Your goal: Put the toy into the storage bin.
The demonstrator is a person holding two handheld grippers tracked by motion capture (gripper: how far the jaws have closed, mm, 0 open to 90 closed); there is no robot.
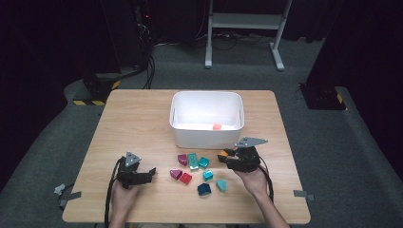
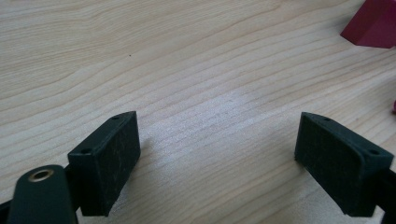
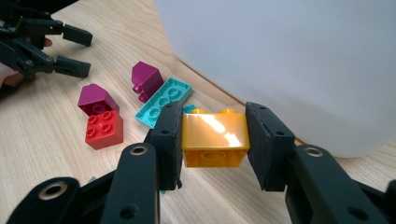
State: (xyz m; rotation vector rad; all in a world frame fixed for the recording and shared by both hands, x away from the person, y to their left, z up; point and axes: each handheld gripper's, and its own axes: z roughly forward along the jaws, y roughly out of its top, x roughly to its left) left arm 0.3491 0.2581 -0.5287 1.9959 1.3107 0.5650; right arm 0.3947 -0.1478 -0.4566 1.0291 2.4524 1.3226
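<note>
While the left gripper point(image 1: 151, 173) rests with fingers spread, the right gripper point(image 3: 214, 140) pinches an orange brick point(image 3: 215, 139) beside the white bin point(image 1: 207, 137)

white bin point(image 1: 207, 133): one. orange brick point(image 3: 214, 137): one, clamped in the jaws. magenta bricks point(image 1: 182, 159): two. red brick point(image 1: 186, 178): one. teal bricks point(image 1: 192, 160): four. dark blue brick point(image 1: 204, 189): one. small orange-pink piece point(image 1: 216, 126) in the bin: one. grippers: two.

Orange brick point(image 3: 214, 135), upright, beside bin point(image 3: 299, 60)
</note>
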